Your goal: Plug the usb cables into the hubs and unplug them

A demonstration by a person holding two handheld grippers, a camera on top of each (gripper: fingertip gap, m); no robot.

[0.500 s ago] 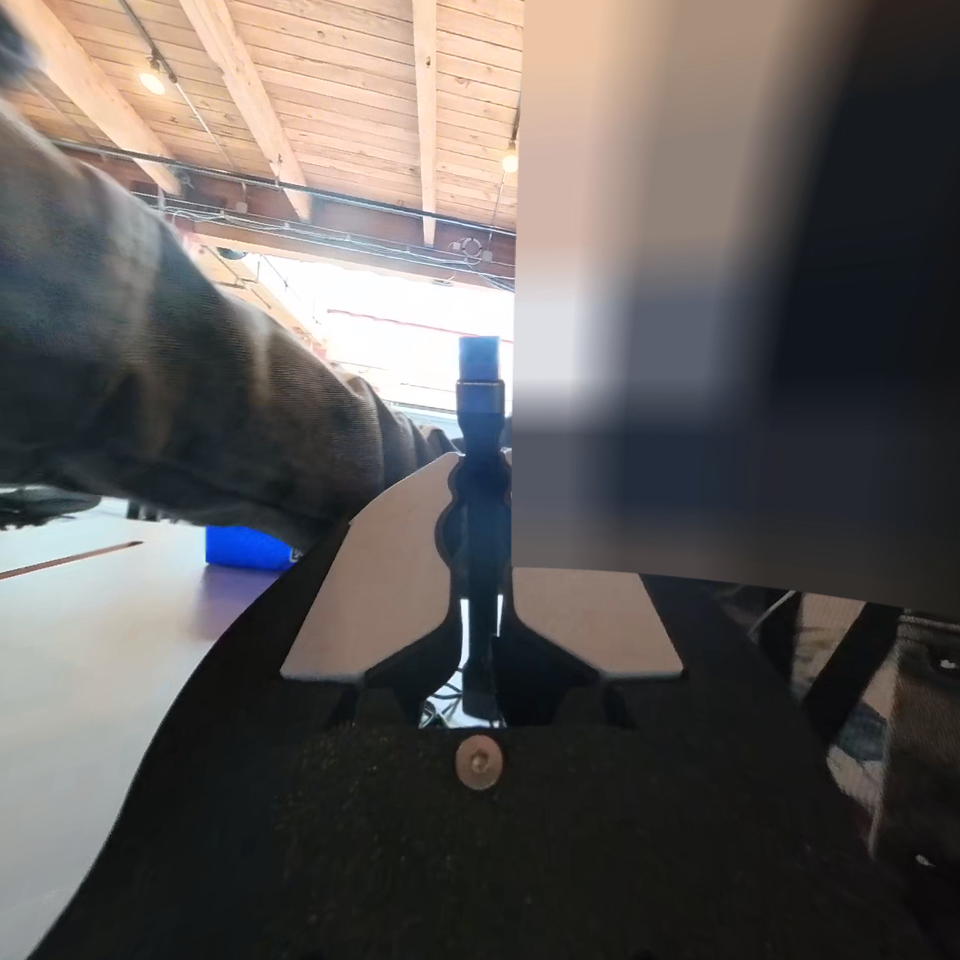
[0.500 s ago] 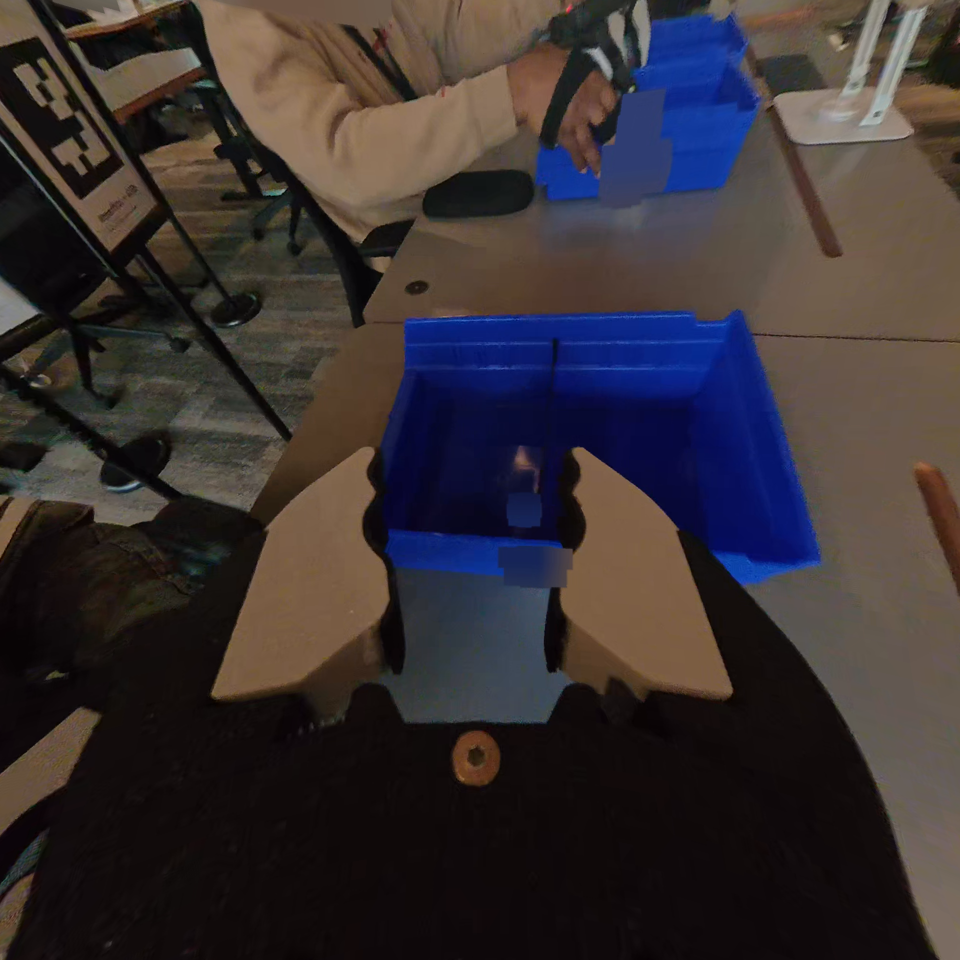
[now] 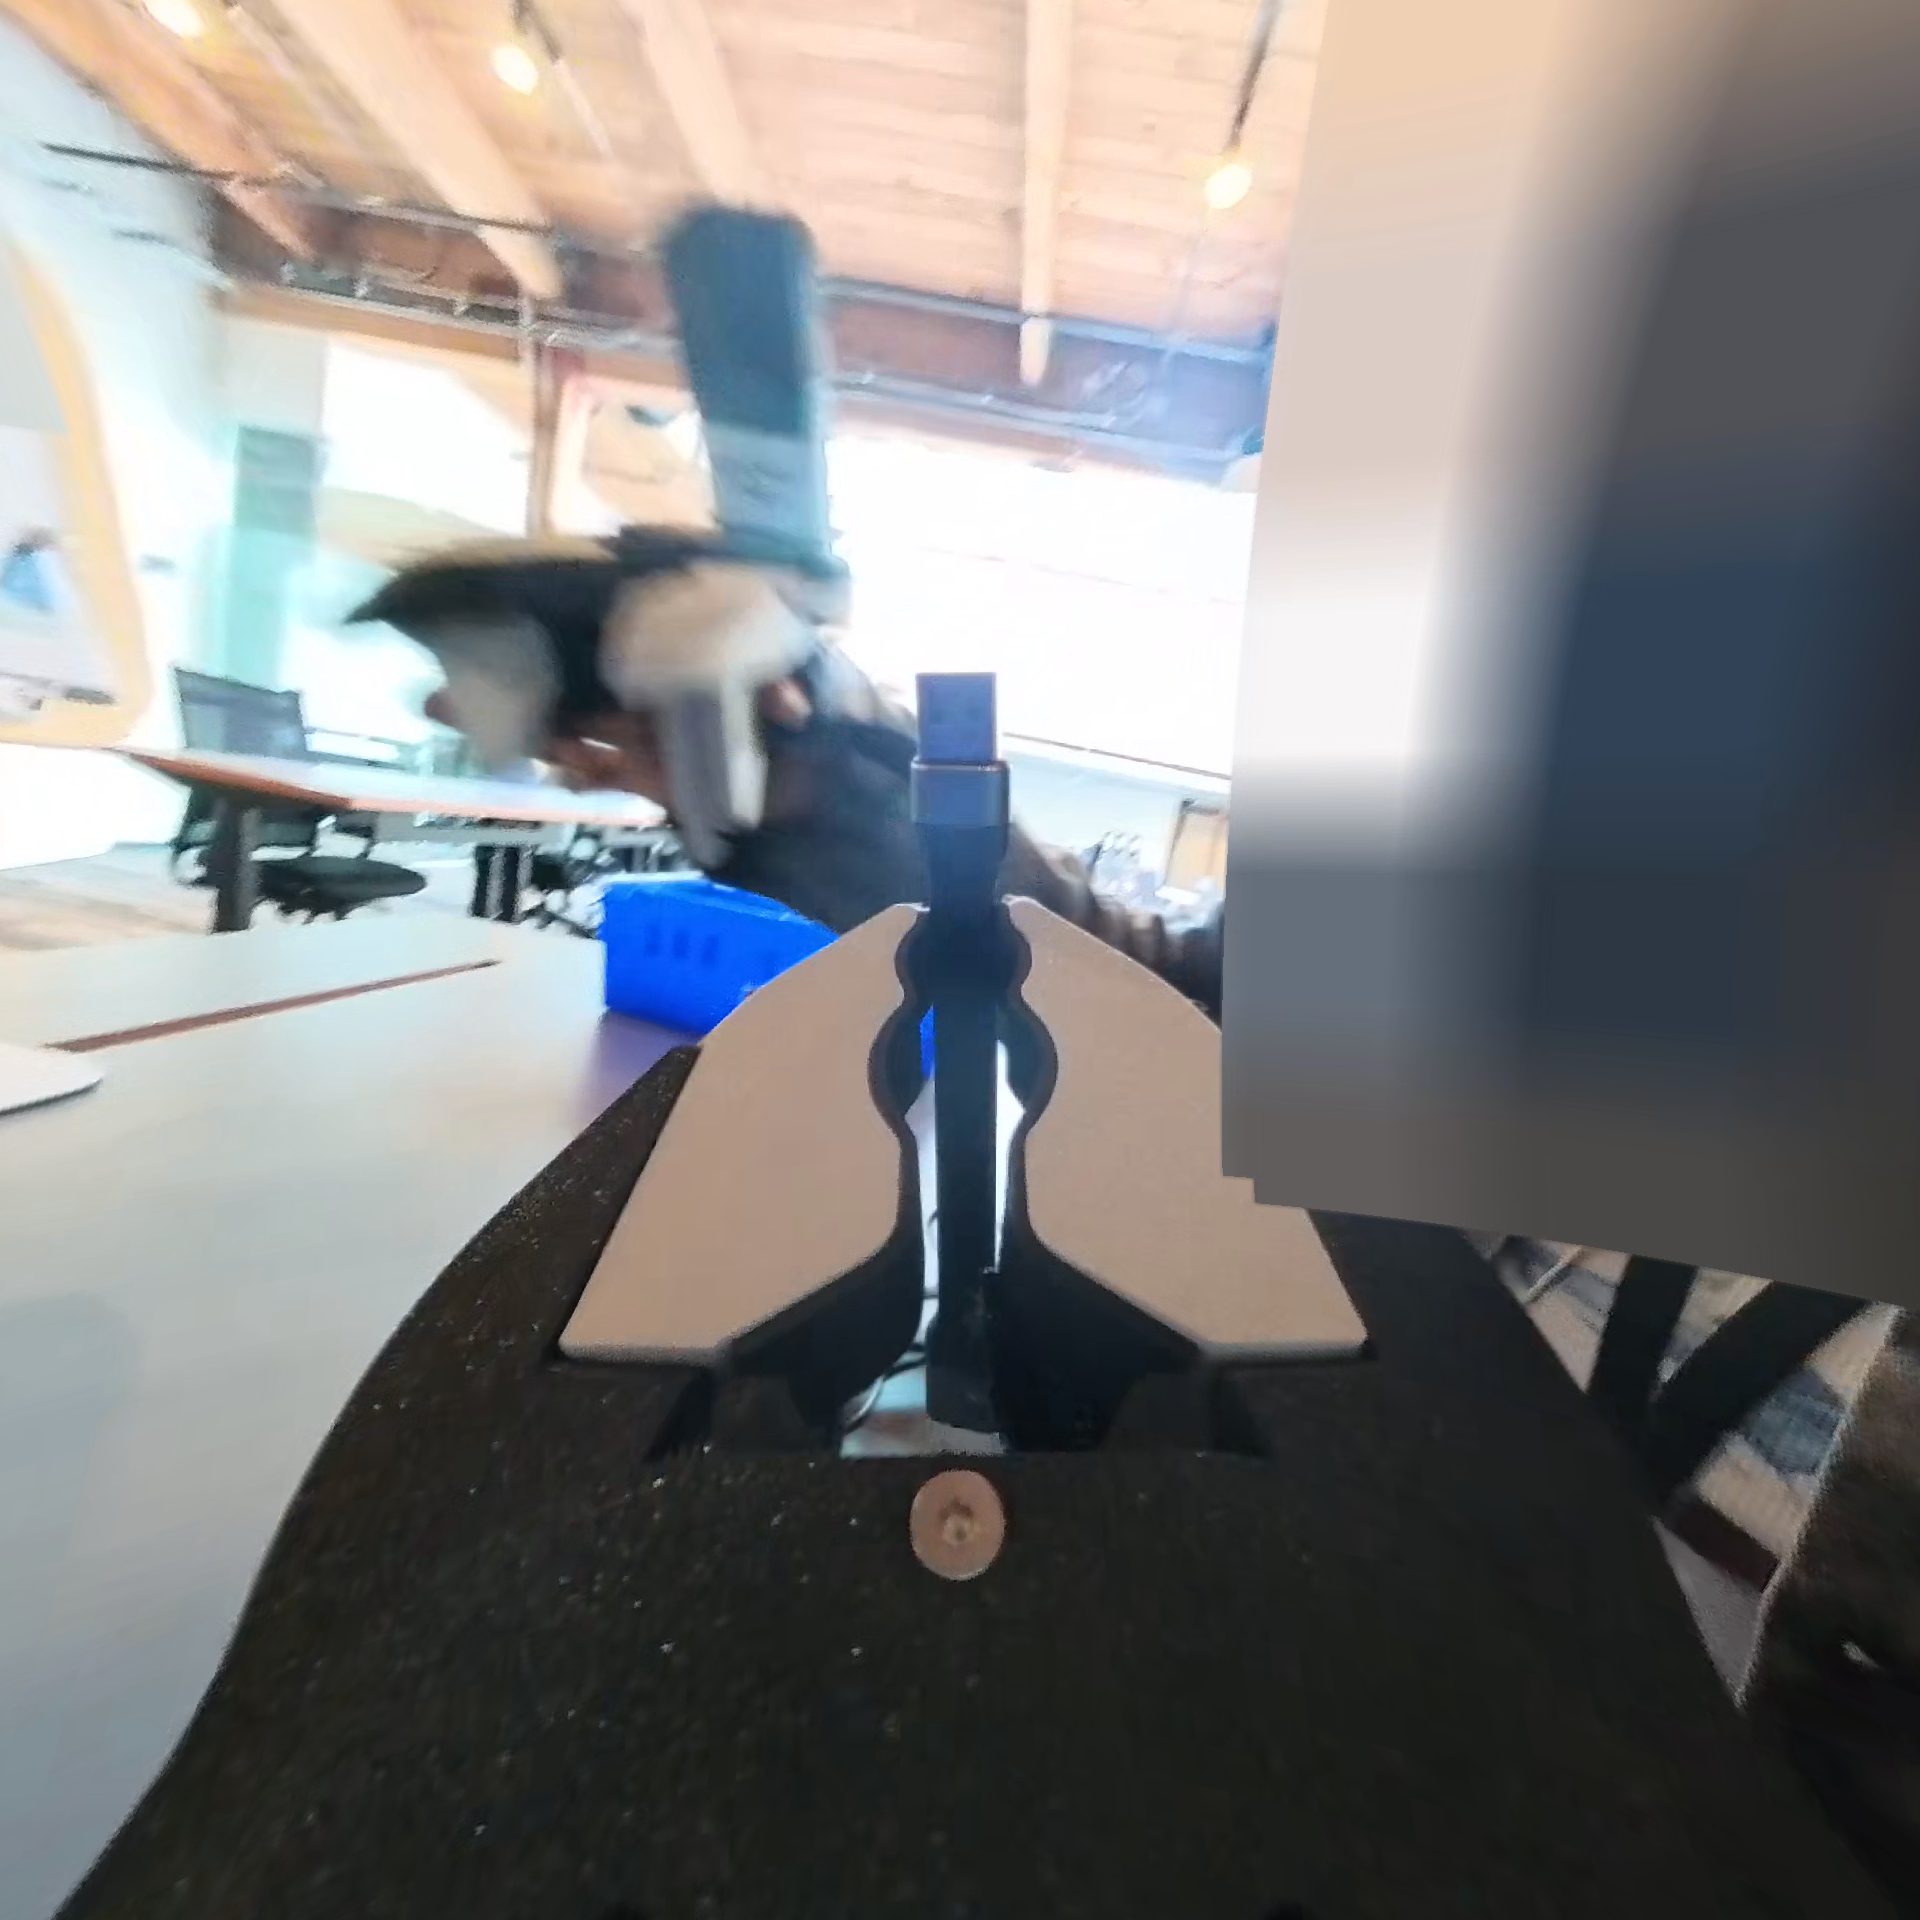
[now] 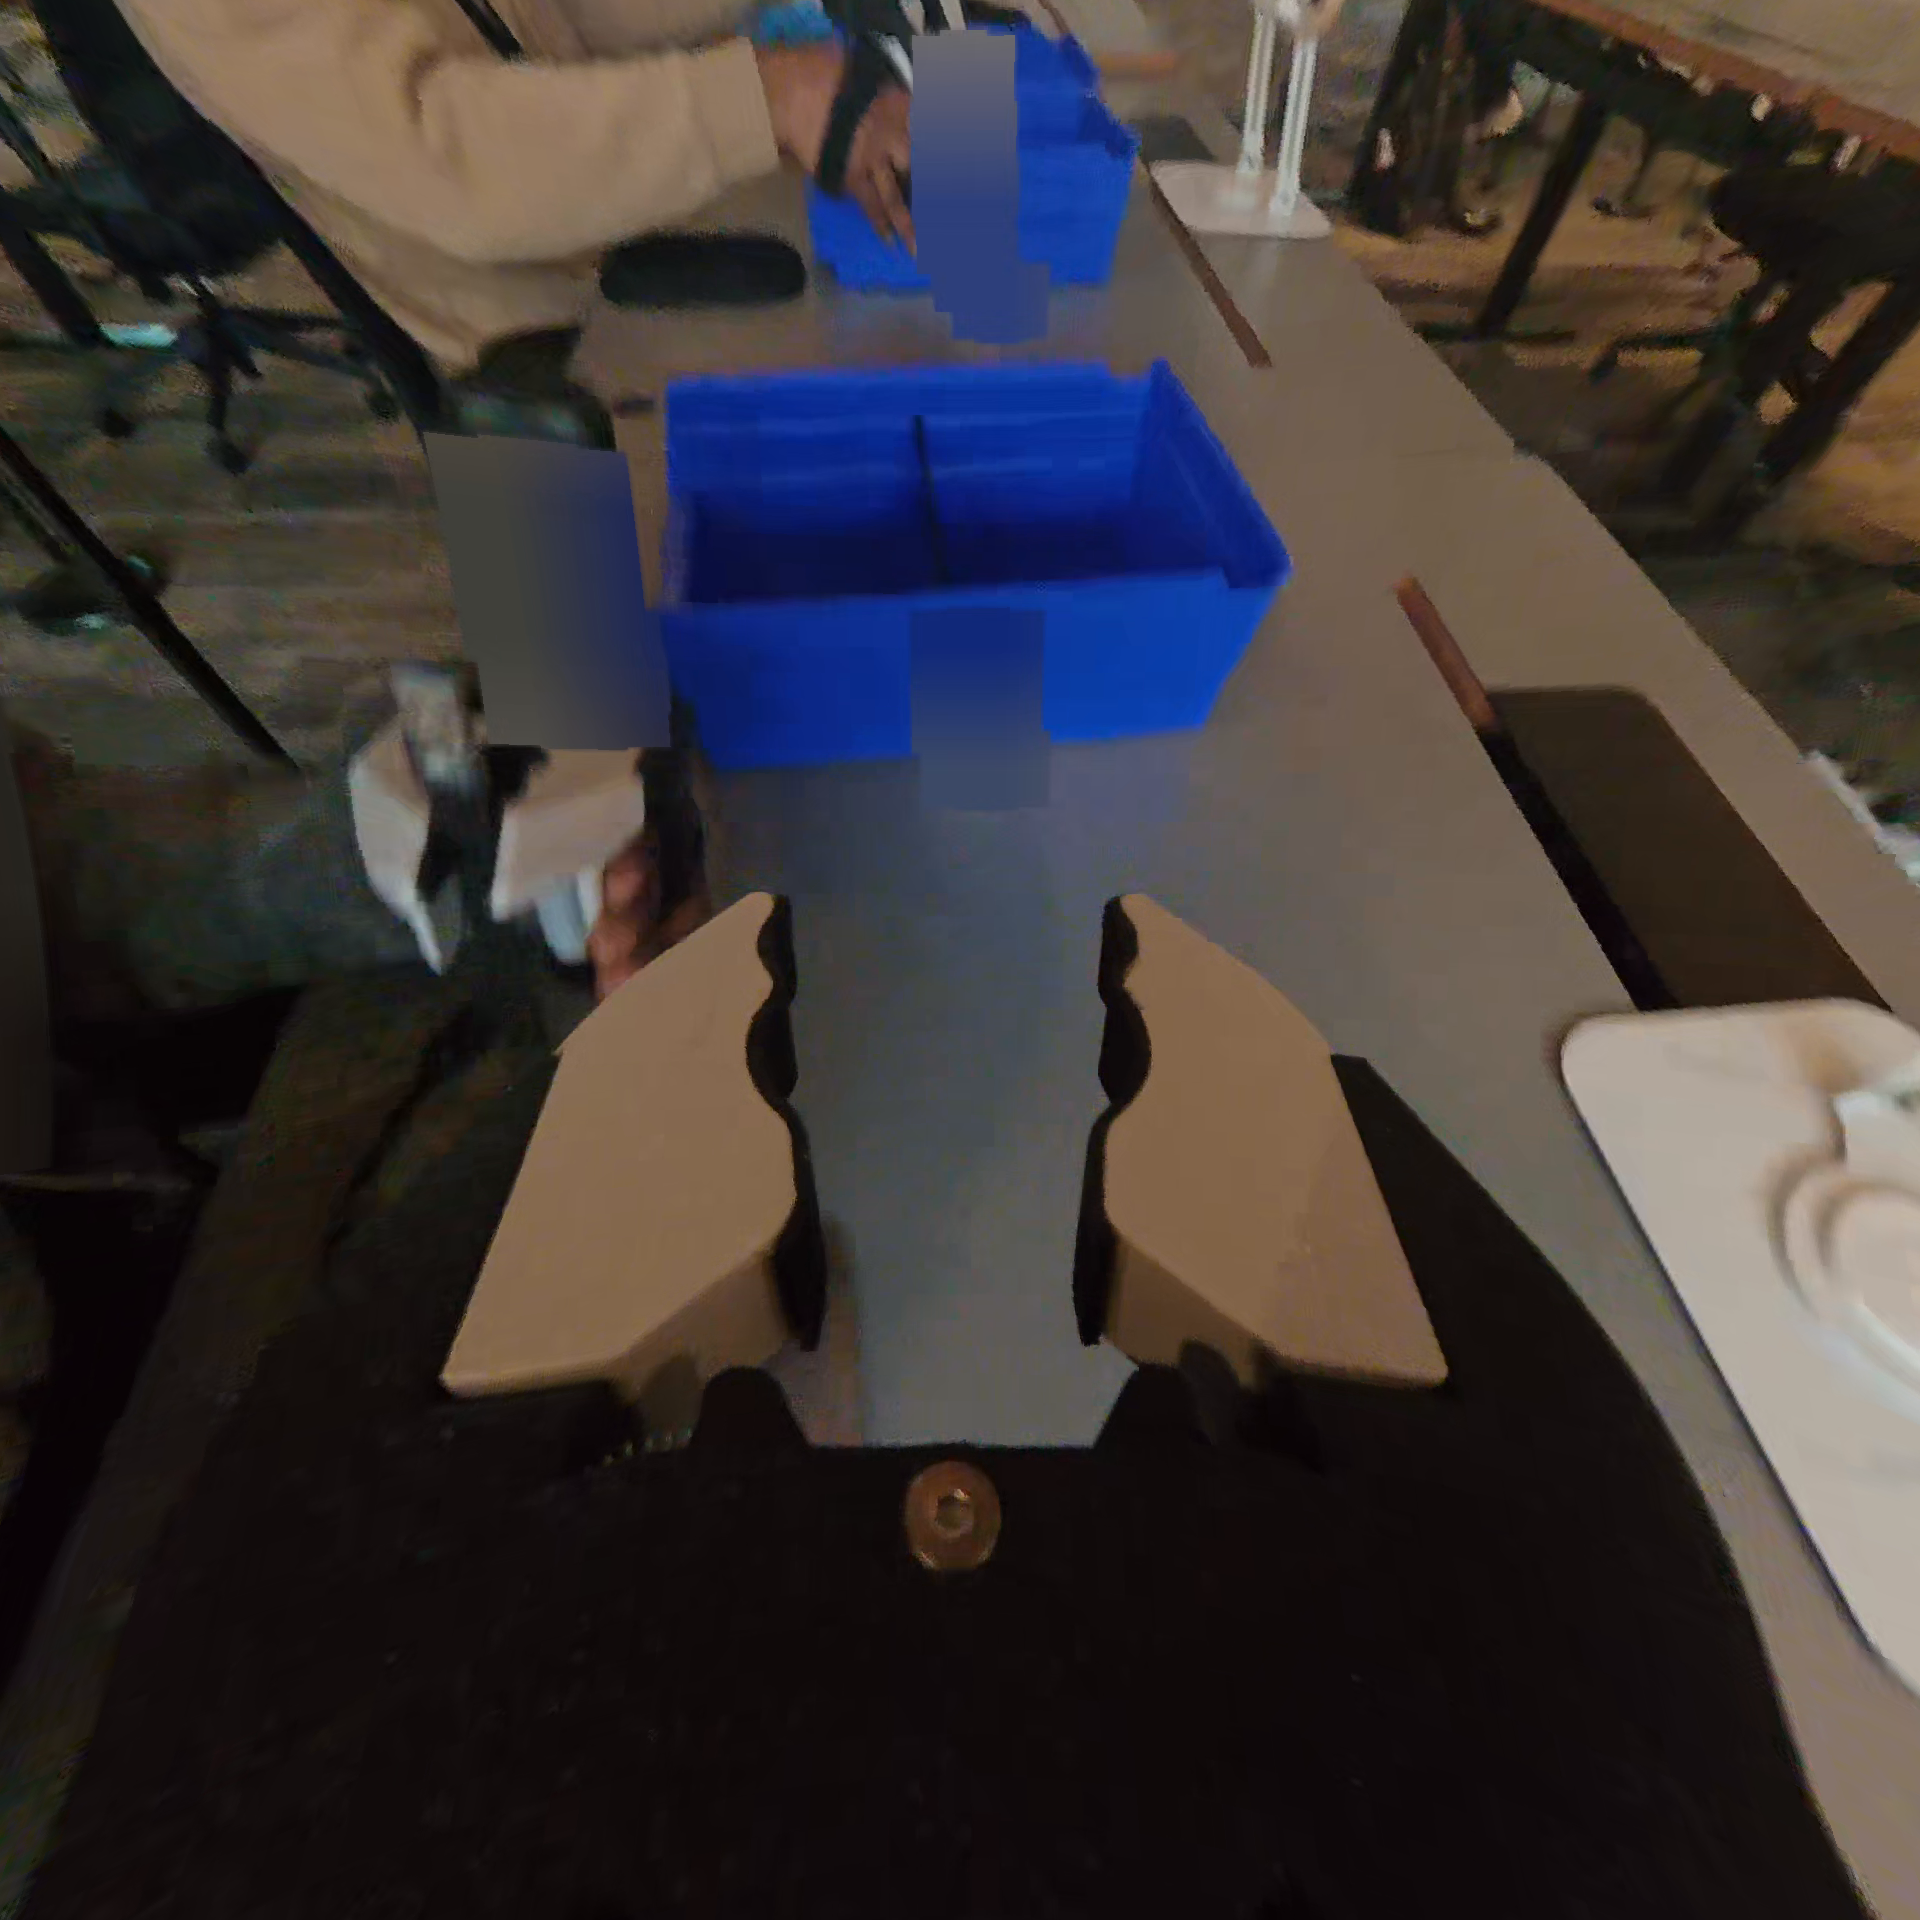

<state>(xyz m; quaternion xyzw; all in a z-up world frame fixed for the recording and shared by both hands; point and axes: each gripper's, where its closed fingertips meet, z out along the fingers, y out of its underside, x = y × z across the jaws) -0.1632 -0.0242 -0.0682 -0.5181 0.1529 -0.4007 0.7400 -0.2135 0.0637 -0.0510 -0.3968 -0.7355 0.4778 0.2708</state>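
Wooden ceiling beams and bright windows fill the far background of the left wrist view, above a long grey table [image 4: 1351,831]. On that table sits a blue divided bin [image 4: 966,582], its two compartments apparently empty, though mosaic patches cover part of its near wall. A second blue bin [image 4: 1081,177] lies farther off, where a seated person in a beige sleeve [image 4: 436,135] works.

Tilted upward, the left gripper [image 3: 961,914] is clamped on a black USB cable [image 3: 961,1143], whose metal plug [image 3: 956,717] stands clear above the fingertips. The right gripper [image 4: 940,935] hovers over bare table with its jaws spread wide, holding nothing.

I judge the cable light, with a stiff plug and collar and a limp cord behind. The best hold seems to be just below the collar, as now, so the plug cannot wobble when pushed into a port.

No hub is clearly visible. In the left wrist view, a blurred dark and grey bar [image 3: 748,364] juts above the smeared right gripper's hardware, too blurred to identify. A large patch hides the right of that view. A white tray [image 4: 1714,1247] is cut off at the right edge.
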